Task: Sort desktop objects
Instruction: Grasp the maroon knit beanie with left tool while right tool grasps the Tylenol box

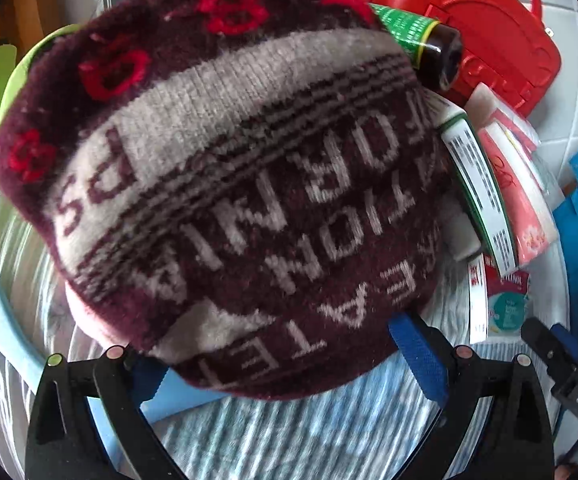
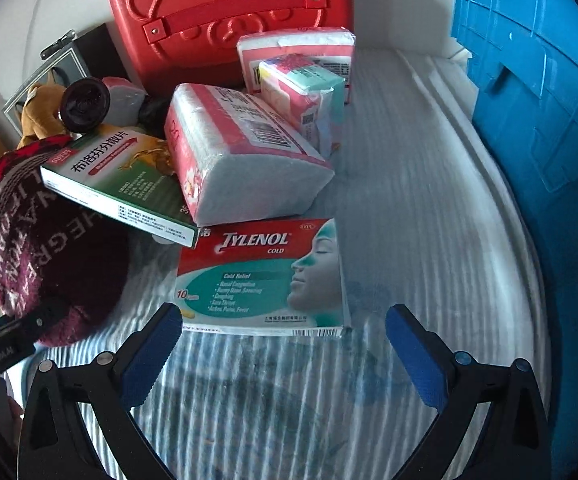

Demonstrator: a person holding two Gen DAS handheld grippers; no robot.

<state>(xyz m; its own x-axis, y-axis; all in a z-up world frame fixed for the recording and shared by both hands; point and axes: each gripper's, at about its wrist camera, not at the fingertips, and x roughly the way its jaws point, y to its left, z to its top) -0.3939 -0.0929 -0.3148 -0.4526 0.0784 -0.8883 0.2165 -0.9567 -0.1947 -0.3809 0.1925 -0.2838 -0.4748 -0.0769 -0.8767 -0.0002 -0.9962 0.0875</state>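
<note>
Right wrist: three tissue packs (image 2: 245, 160), two medicine boxes (image 2: 265, 276), perhaps more.

Left wrist view close over knit hat (image 1: 225, 184), right wrist view beside it, both sharing hat (image 2: 37, 248)

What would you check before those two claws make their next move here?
1. Left gripper fingers spread wide around the knit hat: ok.
2. Left fingers actually touching the hat: cannot tell, the hat hides the left pad.
3. Right gripper open and holding nothing: ok.
4. Tylenol box lying flat just ahead of the right fingers: ok.
5. Tylenol box free to lift: not ok, the big tissue pack overlaps its far edge.
6. Green medicine box stable: not ok, it leans tilted against the hat.
</note>
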